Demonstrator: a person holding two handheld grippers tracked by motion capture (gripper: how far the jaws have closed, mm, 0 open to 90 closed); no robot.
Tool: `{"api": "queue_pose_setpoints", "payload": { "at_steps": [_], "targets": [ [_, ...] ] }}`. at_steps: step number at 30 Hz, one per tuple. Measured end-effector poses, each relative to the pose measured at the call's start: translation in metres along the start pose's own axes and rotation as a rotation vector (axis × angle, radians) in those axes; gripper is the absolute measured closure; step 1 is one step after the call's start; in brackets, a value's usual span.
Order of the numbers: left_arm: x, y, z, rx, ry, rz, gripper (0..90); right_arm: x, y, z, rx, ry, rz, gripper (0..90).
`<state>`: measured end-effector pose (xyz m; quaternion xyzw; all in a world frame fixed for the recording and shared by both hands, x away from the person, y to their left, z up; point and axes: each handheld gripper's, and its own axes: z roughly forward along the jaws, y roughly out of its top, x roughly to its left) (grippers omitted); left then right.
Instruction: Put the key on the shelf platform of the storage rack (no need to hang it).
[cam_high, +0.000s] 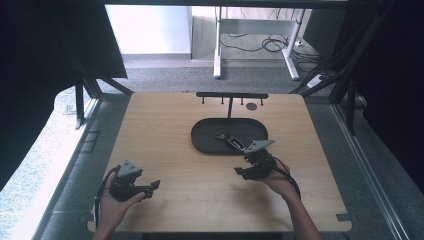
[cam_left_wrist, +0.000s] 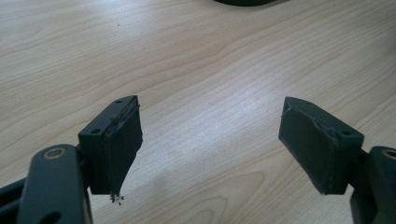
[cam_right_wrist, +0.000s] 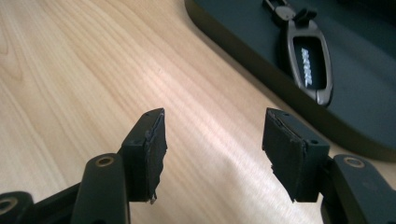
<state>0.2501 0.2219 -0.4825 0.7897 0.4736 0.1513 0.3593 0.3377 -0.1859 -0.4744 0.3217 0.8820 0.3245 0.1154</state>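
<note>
Just one key fob (cam_high: 231, 141) in one tray (cam_high: 205, 137).

- One wooden table (cam_high: 165, 150) is counted.
- One black oval tray (cam_high: 205, 137) is seen on it.
- One key fob (cam_high: 231, 141) is found in the tray.
- One black rack (cam_high: 232, 95) is seen behind the tray.
- Two grippers are counted: the left gripper (cam_high: 150, 189) and the right gripper (cam_high: 240, 171).

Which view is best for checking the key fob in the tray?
The right gripper view: the key fob lies close and large in the black tray, its metal frame and clip end clear. The high view shows it whole but tiny, near the tray's middle. The left gripper view catches just a sliver of the tray's edge, no fob.
</note>
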Motion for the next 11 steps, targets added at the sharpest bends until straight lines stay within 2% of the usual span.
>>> {"api": "queue_pose_setpoints", "payload": {
  "at_steps": [5,9,11],
  "targets": [
    [-0.001,0.000,0.002,0.006,0.004,0.007,21.6,0.004,-0.009,-0.004,-0.028,-0.009,0.014,39.6],
    [-0.001,-0.001,0.002,0.006,0.005,0.000,21.6,0.005,-0.014,-0.008,-0.089,-0.025,0.044,40.3],
    [0.000,-0.001,0.003,0.009,0.005,-0.002,21.6,0.006,-0.015,-0.009,-0.090,-0.035,0.029,39.5]
  ]
}}
